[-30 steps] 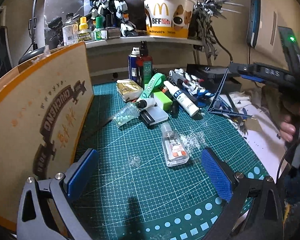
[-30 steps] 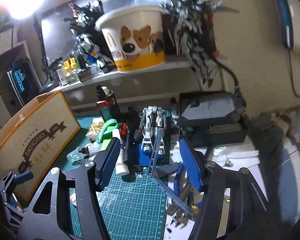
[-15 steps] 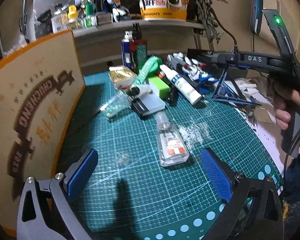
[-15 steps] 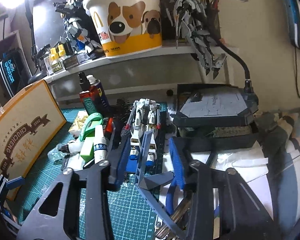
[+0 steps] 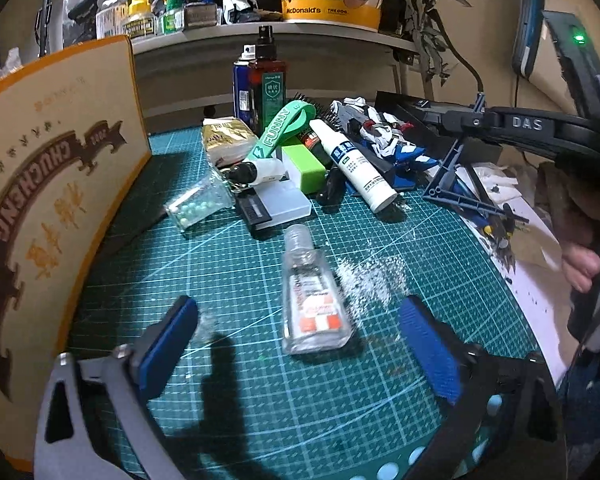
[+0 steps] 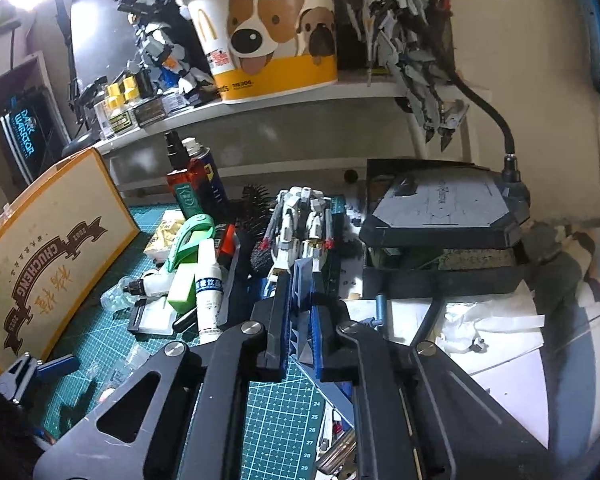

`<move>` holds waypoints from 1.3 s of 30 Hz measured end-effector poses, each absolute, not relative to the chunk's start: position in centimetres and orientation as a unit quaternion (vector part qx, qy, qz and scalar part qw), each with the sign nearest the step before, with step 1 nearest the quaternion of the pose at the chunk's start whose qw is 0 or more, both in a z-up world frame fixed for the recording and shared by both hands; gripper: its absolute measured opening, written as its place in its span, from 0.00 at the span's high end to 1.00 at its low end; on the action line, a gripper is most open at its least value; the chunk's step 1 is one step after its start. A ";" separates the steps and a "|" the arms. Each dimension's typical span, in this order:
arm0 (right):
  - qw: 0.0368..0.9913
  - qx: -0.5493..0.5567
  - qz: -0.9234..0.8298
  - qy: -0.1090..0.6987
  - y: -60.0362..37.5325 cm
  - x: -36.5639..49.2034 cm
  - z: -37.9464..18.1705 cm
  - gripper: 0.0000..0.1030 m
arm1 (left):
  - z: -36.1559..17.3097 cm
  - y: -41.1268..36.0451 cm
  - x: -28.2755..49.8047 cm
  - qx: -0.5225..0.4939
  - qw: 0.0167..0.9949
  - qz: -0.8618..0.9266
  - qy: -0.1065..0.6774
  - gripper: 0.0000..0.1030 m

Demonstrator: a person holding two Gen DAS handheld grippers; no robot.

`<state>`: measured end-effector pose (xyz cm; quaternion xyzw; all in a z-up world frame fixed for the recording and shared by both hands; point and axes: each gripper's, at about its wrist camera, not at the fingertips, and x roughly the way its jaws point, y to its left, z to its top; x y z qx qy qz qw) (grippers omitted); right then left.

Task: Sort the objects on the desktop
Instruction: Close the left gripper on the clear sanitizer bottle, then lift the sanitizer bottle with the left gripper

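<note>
My left gripper [image 5: 298,312] is open low over the green cutting mat [image 5: 260,380], its blue pads either side of a small clear sanitizer bottle [image 5: 314,304] that lies flat between them, untouched. My right gripper [image 6: 298,300] is shut on the upright strut of a blue-grey model display stand [image 6: 302,280], which also shows in the left wrist view [image 5: 452,176] at the mat's right edge. Behind it lies a white and blue robot model [image 6: 300,228]. A white tube [image 5: 356,164], a green block [image 5: 304,166] and a green strap [image 5: 284,130] lie piled at mid-mat.
A tan cardboard box [image 5: 48,200] stands along the left. A red spray bottle [image 5: 267,84] and a blue can [image 5: 240,88] stand at the back. A dark hexagonal base [image 6: 440,208] and white paper [image 6: 492,320] sit at right. A shelf holds a McDonald's bucket [image 6: 268,28].
My right gripper has closed from wide open onto the blue-grey stand's strut. My left gripper has moved forward, so the sanitizer bottle now lies between its open pads.
</note>
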<state>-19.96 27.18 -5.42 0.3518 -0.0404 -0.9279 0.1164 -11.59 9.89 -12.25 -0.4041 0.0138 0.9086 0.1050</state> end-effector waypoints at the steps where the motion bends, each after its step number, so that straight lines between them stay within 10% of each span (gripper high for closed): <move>1: 0.119 0.351 -0.928 -0.040 27.1 -19.9 -5.3 0.92 | -12.3 9.9 -11.7 -0.405 0.103 0.908 0.011 0.21; 9: 0.131 0.348 -0.927 -0.037 26.9 -19.1 -4.5 0.92 | -12.9 10.3 -12.6 -0.416 0.090 0.905 -0.013 0.68; 39: 0.123 0.296 -0.947 -0.024 25.0 -13.1 2.4 0.92 | -5.0 8.5 -8.0 -0.289 0.116 0.950 0.012 0.69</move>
